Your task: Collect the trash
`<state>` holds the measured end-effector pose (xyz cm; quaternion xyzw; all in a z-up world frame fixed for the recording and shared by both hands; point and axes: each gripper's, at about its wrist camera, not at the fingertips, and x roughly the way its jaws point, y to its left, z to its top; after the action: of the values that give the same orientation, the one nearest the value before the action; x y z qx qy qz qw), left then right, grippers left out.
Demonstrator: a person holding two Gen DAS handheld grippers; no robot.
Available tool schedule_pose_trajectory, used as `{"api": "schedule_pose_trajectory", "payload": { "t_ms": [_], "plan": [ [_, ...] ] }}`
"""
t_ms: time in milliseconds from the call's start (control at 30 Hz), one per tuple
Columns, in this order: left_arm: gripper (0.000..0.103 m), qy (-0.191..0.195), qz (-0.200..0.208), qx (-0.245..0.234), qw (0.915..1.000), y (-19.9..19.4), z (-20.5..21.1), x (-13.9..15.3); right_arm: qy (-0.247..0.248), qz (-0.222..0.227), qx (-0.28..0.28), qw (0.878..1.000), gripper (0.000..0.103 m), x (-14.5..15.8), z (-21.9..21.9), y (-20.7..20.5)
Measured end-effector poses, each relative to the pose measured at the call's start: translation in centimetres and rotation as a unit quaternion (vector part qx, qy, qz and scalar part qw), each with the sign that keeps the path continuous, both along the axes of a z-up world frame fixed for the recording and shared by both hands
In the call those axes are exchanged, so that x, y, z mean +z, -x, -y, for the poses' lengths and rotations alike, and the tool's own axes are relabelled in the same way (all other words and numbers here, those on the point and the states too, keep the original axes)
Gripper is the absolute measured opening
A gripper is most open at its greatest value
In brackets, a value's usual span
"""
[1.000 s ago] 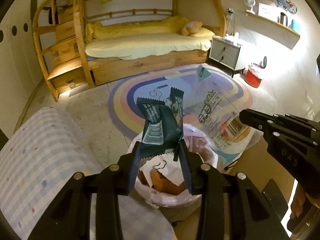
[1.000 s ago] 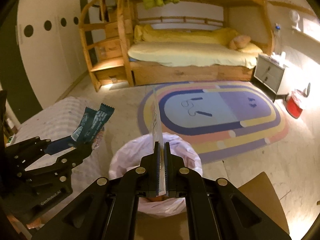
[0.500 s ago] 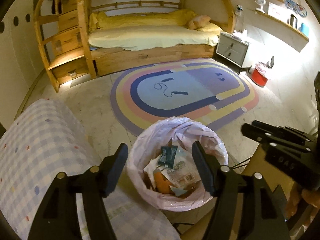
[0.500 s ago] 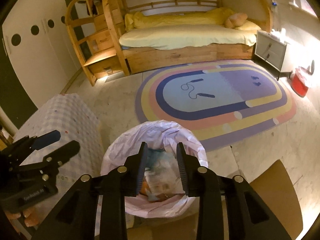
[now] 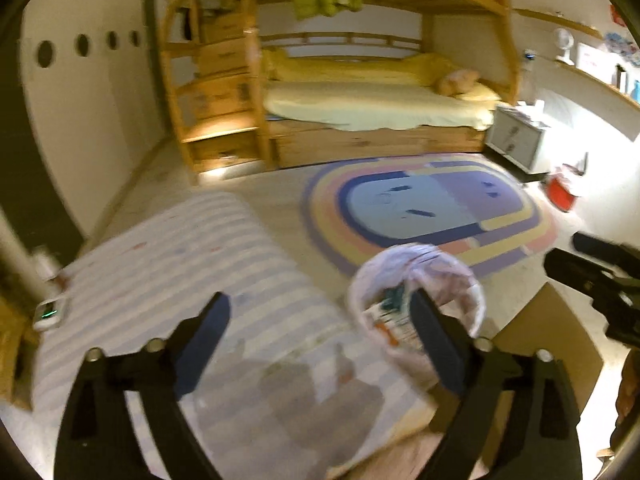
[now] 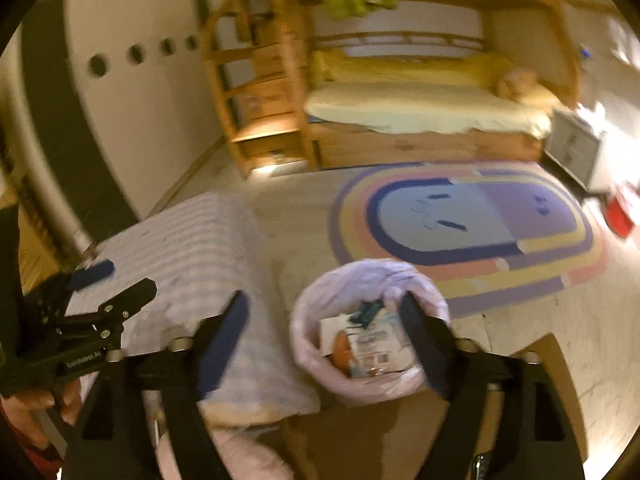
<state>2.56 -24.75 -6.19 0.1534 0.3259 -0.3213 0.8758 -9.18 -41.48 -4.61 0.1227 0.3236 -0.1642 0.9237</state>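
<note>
Bedroom w/ bunk bed [image 5: 380,100] & rug [image 6: 468,232]. Bin [image 6: 368,332], white liner, sits on floor beside table [image 5: 180,280]; holds crumpled wrappers [image 6: 368,336], teal & white. Left tool [image 5: 320,336] & right tool [image 6: 324,340] both spread wide, empty.

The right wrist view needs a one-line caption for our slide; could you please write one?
Open right tool above the lined trash bin holding wrappers, beside a striped cloth; open left tool nearby.

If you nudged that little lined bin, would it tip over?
Probably, fairly easily: the bin looks small and holds only wrappers, so it is likely light. Its thin liner would likely crumple and slip if grabbed.
</note>
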Motion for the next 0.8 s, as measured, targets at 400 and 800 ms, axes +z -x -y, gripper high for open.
{"api": "schedule_pose_trajectory", "payload": {
  "t_ms": [400, 800],
  "plan": [
    [0.097, -0.027, 0.019, 0.166, 0.9856, 4.7, -15.4, 5.1, 0.039, 0.01, 0.167, 0.985, 0.094, 5.5, -12.9, 0.6],
    [0.097, -0.033, 0.009, 0.268, 0.9628, 10.4, -24.4, 7.4, 0.072, 0.019, 0.229, 0.971, 0.095, 8.7, -19.6, 4.4]
  ]
}}
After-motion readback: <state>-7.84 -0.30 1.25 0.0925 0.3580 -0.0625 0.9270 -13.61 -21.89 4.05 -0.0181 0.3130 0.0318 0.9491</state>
